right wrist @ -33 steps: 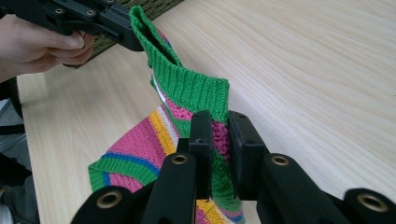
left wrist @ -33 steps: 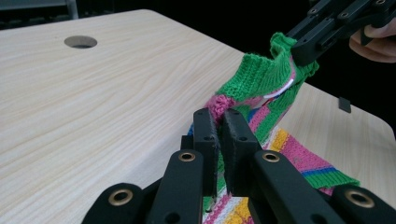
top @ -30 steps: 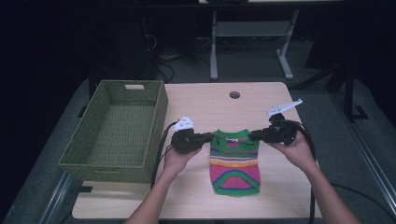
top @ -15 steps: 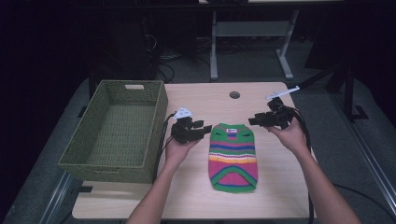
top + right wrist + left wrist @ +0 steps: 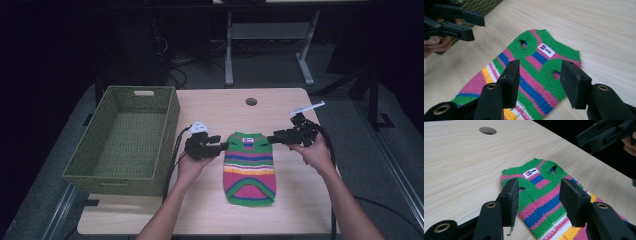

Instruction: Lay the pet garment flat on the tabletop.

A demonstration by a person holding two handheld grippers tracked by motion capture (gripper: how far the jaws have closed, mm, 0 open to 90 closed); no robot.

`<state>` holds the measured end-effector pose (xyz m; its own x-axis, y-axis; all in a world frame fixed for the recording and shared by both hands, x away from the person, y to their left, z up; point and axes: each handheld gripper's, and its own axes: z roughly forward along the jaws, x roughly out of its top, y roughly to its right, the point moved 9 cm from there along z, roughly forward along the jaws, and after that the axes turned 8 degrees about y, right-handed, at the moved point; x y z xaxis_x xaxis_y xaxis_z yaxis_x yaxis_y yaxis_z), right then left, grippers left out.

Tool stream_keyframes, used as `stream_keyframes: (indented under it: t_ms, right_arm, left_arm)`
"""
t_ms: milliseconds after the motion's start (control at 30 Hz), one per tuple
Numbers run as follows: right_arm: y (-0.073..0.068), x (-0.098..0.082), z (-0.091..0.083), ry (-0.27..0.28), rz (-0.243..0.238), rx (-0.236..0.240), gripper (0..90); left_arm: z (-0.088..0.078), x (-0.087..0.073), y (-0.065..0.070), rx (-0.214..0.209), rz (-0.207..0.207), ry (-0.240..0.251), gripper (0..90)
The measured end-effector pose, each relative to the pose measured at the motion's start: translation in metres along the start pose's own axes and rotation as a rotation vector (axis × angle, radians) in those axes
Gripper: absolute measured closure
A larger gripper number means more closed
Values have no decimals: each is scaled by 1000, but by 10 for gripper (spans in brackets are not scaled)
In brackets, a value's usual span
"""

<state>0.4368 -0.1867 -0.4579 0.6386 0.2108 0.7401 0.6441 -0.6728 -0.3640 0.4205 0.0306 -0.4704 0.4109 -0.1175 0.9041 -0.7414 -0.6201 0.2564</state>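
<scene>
A small striped knitted sweater [image 5: 249, 167] in green, pink, blue and yellow lies flat on the wooden table [image 5: 220, 110], neck end away from the person. Its white label [image 5: 530, 172] [image 5: 546, 50] sits at the collar. My left gripper [image 5: 223, 146] hovers open at the sweater's left shoulder, and between its jaws I see the left armhole [image 5: 524, 188]. On the other side my right gripper [image 5: 272, 139] is open just off the right shoulder, above the right armhole [image 5: 554, 72]. Neither gripper holds anything.
A green woven basket [image 5: 127, 140] stands on the left part of the table, close to the left hand. A round cable hole [image 5: 251, 101] is at the table's far middle. Table legs and cables lie on the dark floor behind.
Both grippers let go of the sweater's shoulders and drew apart a little. The sweater now lies flat and has shifted slightly toward the far edge.
</scene>
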Motion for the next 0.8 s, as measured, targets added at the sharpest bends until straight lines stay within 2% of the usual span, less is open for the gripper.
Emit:
stream_keyframes:
  t_ms: [267,367,567,767,800]
  right_arm:
    - [2,-14,1,2,28,64,445]
    - [3,-18,0,4,30,75,433]
    - [1,-26,-3,-7,21,94,411]
    - [4,-32,-8,6,30,109,398]
    - [5,-32,-8,9,27,112,395]
  left_arm:
    - [-3,-2,10,-40,11,-29,450]
    - [-5,-2,13,-46,15,-16,416]
    - [-10,-5,15,-58,-7,-5,362]
    - [-13,-8,14,-50,-12,-20,310]
    - [-13,-9,14,-52,-24,-24,300]
